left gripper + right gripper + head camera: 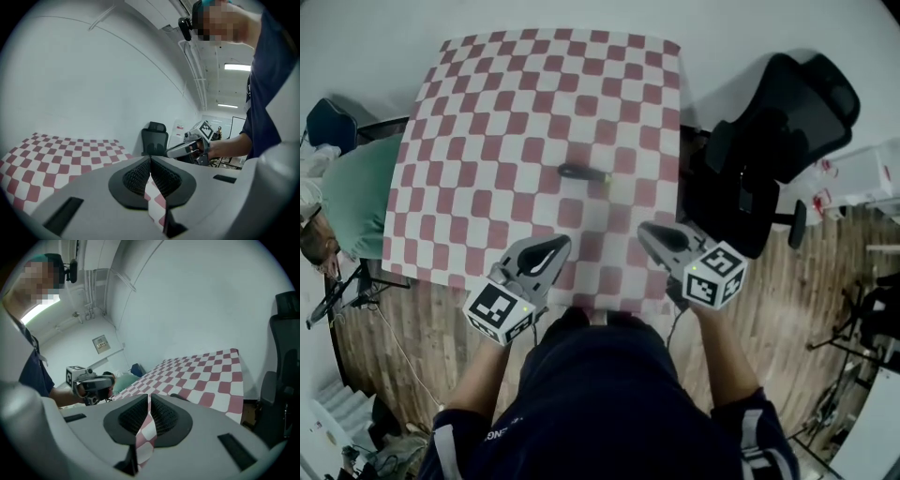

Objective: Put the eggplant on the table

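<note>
The red-and-white chequered cloth-covered bench (487, 141) carries a long dark eggplant (579, 172) with a yellow-green tip, and a black office chair (783, 117) stands off its right edge.

A counter (487, 112) under a red-and-white checked cloth (609, 66) stood close to a plain white wall (84, 79). Just beside its right edge sat a black office chair (787, 122) with a headrest. The floor (787, 309) was brown wooden planks. Ceiling light strips (240, 67) glowed overhead, and a small framed panel (101, 343) hung on a far wall.
</note>
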A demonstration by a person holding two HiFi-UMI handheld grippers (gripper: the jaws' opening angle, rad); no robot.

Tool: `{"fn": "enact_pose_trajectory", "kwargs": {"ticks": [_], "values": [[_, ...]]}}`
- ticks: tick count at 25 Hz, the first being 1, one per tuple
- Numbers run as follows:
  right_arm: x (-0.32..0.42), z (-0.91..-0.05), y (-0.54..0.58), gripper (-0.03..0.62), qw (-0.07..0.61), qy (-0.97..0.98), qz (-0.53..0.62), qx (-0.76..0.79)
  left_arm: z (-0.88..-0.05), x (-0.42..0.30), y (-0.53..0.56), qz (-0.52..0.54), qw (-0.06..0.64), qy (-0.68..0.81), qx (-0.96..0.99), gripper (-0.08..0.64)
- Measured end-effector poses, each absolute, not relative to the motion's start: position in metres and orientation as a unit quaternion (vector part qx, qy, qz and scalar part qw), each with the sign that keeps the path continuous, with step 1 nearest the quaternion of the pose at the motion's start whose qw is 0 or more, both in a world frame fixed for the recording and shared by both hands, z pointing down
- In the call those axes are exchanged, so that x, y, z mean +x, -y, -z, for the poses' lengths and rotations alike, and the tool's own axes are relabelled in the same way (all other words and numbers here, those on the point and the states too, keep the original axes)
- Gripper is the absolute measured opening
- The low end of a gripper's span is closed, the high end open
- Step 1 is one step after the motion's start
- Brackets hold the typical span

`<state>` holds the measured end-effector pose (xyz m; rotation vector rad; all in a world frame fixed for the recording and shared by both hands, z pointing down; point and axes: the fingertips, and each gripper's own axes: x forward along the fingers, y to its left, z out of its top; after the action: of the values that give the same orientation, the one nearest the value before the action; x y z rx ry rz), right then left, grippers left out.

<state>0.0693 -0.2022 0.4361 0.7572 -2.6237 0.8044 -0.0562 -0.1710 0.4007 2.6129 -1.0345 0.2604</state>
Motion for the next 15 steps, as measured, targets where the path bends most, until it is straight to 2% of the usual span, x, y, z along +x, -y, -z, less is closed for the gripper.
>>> {"fn": "enact_pose_trajectory", "kwargs": {"ticks": [15], "values": [[0.069, -0.372, 0.166, 0.018, 0.086, 0.923, -0.252, 0.279, -0.375, -0.050, 0.167, -0.086, 0.122, 0.331, 0.932, 0.031]]}}
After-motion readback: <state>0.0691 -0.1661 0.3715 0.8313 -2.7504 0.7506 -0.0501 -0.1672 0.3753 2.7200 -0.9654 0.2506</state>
